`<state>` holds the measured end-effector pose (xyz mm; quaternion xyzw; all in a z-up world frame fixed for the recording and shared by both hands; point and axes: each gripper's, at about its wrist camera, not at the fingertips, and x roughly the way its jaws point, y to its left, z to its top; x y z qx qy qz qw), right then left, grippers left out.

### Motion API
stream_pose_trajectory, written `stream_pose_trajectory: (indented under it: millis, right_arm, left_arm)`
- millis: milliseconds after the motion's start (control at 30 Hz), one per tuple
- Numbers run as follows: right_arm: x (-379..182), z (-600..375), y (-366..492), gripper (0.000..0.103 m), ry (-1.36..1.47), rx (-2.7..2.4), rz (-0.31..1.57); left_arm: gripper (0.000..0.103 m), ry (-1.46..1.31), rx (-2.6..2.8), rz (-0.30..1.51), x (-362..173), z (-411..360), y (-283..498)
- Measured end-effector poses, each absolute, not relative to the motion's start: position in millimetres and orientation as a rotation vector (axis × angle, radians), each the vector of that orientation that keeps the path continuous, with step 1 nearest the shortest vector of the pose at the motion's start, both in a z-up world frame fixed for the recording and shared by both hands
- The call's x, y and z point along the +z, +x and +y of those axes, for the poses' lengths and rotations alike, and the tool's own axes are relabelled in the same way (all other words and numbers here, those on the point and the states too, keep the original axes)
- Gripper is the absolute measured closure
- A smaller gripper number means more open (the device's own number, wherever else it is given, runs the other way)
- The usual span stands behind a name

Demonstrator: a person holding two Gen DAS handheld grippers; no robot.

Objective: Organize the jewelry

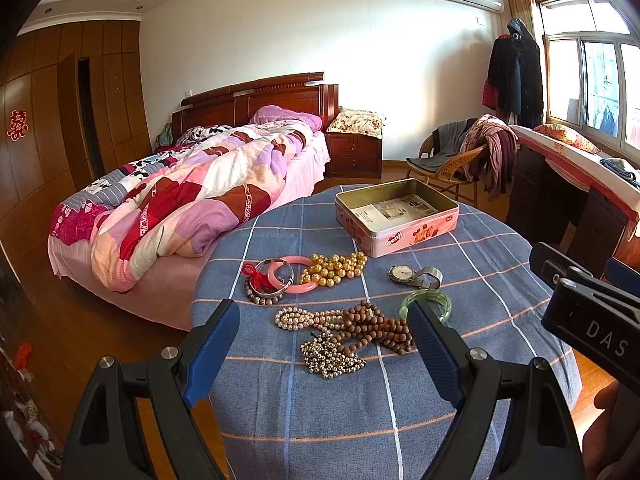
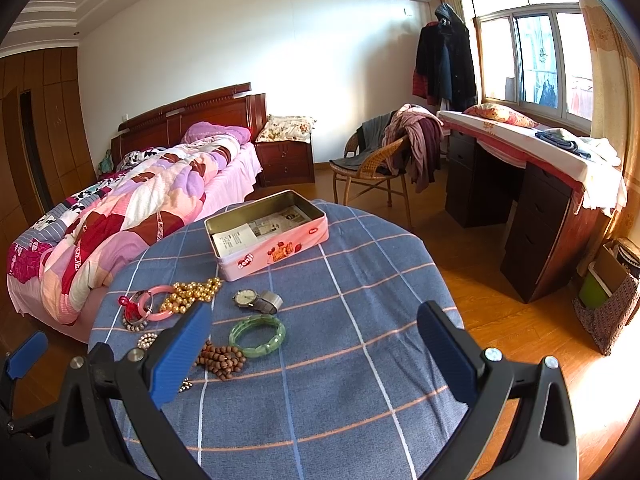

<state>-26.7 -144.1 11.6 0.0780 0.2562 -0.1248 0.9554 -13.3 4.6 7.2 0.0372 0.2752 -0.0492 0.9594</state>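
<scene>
Hovering above the near edge of a round table (image 1: 500,264) under a blue plaid cloth, the left gripper (image 1: 324,334) had its blue-padded jaws spread wide with nothing between them, framing a heap of brown wooden beads (image 1: 376,326), a pearl strand (image 1: 300,318) and a silver bead chain (image 1: 330,356). Just right of that heap lay a green bangle (image 1: 426,304), with a wristwatch (image 1: 416,275) a little farther off. Toward the far left sat a pink bangle (image 1: 294,276) touching a pile of gold beads (image 1: 334,268), a red tassel (image 1: 253,276) and a dark bead bracelet (image 1: 262,298). An open pink tin (image 1: 416,232) with printed paper inside stood at the far side. The right gripper (image 2: 316,338) was likewise wide open and empty, above bare cloth right of the green bangle (image 2: 258,336). A bed (image 2: 120,216) with a patchwork quilt stood beyond on the left
</scene>
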Motion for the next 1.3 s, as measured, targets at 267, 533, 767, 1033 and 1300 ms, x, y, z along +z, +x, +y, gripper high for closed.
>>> stream_pose_trajectory:
  millis: [267,533,767,1033,1300]
  right_arm:
    - [1.3,-145.3,-18.0,0.000,0.151,-0.253,0.553]
    - [-16.4,-153.3,0.5,0.000,0.127,-0.246,0.606]
    - [-36.2,-167.8,11.2,0.000,0.128,-0.223,0.651]
    - [-52.6,-179.6,25.5,0.016,0.139,-0.176,0.715]
    - [-55.1,-202.7,39.2,0.016,0.195,-0.198,0.736]
  left_arm:
    - [0.017,0.062,-0.124,0.594,-4.1,5.7,0.4]
    - [0.017,0.053,-0.152,0.664,-27.9,18.1,24.0]
    - [0.023,0.082,-0.179,0.716,-48.7,28.5,41.0]
    - [0.058,0.091,-0.346,0.802,-61.8,5.8,72.7]
    - [0.057,0.176,-0.458,0.900,-85.8,-37.8,88.0]
